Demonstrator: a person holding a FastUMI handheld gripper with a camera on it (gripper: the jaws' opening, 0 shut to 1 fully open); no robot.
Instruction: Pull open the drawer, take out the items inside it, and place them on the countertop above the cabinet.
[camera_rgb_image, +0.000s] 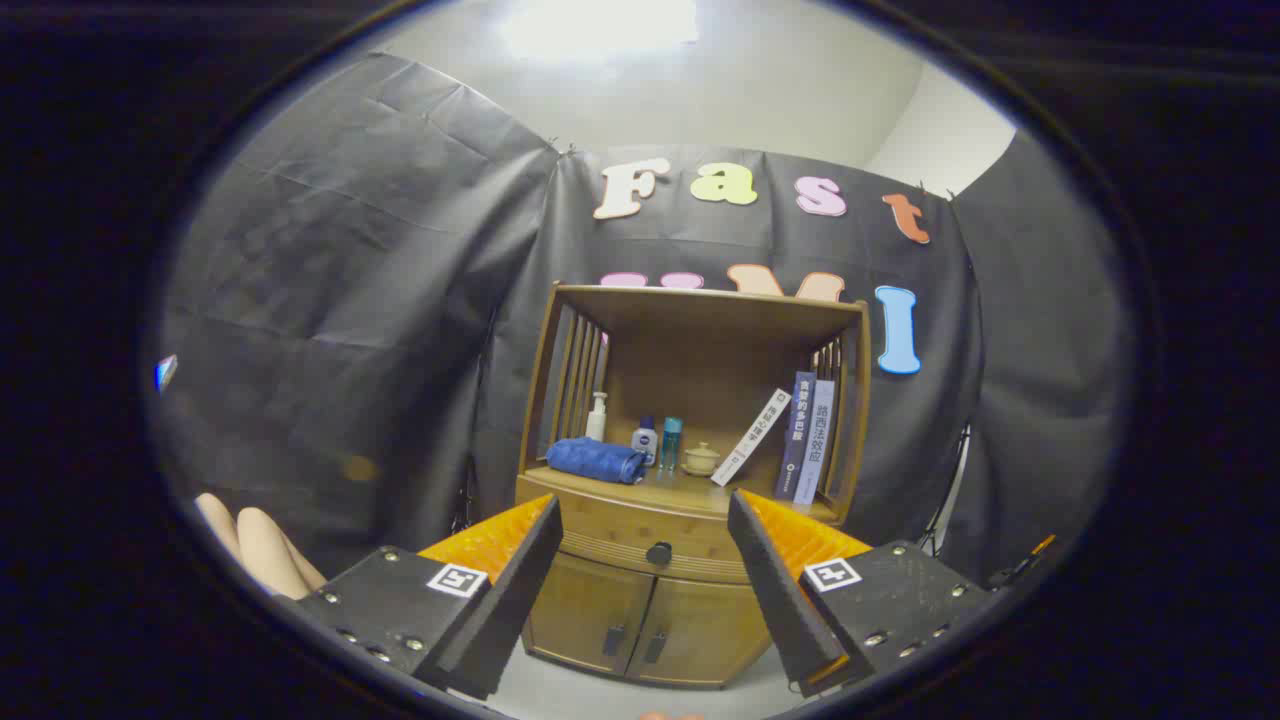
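The gripper (645, 560) stands wide open and holds nothing, well apart from the cabinet (690, 480) ahead; the open shelf above carries a folded blue towel (597, 459), three books (800, 435) leaning at the right, small bottles (645, 435) and a lidded pot (700, 458); the drawer (640, 540) is closed, its long axis horizontal, its knob (658, 552) facing the gripper between the fingers.

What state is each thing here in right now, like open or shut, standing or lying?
Gripper: open, fingers spread, holding nothing, short of the cabinet.
Drawer: shut, knob untouched.
Cabinet doors: both shut.
Blue towel: rolled up, lying on the countertop.
Pump bottle: upright.
White book: leaning on the upright books.
Small lidded pot: lid on.
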